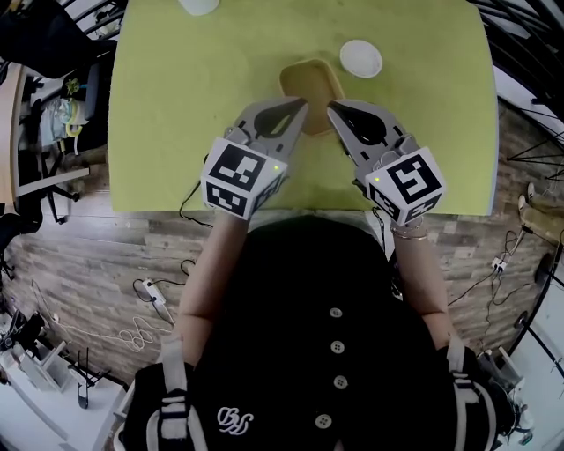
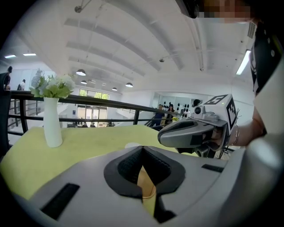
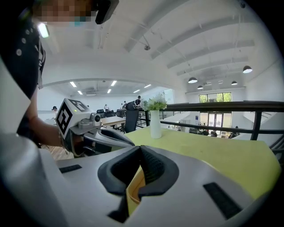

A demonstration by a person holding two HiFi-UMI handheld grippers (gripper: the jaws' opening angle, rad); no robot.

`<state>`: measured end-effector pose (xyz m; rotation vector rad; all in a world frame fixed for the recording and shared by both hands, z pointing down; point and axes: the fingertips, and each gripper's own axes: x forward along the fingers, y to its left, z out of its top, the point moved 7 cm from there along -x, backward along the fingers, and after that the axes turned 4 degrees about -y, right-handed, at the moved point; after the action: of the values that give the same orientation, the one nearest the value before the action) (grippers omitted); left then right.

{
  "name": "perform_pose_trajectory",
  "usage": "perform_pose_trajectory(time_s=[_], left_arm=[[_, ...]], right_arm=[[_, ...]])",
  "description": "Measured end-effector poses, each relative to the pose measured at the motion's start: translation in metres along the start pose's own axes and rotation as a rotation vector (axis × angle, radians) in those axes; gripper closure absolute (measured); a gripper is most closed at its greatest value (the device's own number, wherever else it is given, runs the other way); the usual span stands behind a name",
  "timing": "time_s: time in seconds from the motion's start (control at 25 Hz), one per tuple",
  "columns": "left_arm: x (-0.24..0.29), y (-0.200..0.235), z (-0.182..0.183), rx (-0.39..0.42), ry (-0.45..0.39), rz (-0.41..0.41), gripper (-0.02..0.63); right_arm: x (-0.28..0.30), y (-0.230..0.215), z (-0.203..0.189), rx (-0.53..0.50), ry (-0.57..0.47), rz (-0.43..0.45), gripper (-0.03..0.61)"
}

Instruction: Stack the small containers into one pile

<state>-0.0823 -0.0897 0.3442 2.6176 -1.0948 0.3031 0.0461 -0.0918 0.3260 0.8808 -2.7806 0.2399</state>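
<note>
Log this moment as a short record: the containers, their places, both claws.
table: green table, containers not yet piled
tan container: square, open, right ahead of both claw tips
white round container: lies by the tan one's far right corner
white object: far edge, cut off by the frame
left claw: shut, tip over the tan container's near rim
right claw: shut, likewise from the right

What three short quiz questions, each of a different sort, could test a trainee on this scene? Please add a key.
1. True or false: the white round container sits inside the yellow square container.
2. The left gripper and the right gripper have their jaws: A) wide apart B) together C) out of view.
3. Fill in: the vase holds ____.
Key: 1 false; 2 B; 3 flowers.
</note>
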Motion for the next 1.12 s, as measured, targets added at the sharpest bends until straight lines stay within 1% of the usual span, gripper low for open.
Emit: perform_pose_trajectory(time_s=[0.2,0.44,0.88,1.12], left_arm=[[0.003,-0.003,-0.001,0.008,0.008,-0.016,0.603],[0.005,-0.008,-0.004,0.008,0.02,-0.042,0.603],[-0.003,-0.004,-0.013,-0.003,0.055,-0.052,0.603],[-0.006,-0.005,-0.017,-0.01,0.061,-0.054,0.603]], right_arm=[[0.0,0.001,0.001,-0.024,0.02,0.024,0.568],[-0.007,-0.001,0.004,-0.055,0.038,0.031,0.567],[-0.007,0.009,0.003,-0.107,0.108,0.104,0.568],[-0.013,0.006,0.002,-0.121,0.124,0.097,0.567]])
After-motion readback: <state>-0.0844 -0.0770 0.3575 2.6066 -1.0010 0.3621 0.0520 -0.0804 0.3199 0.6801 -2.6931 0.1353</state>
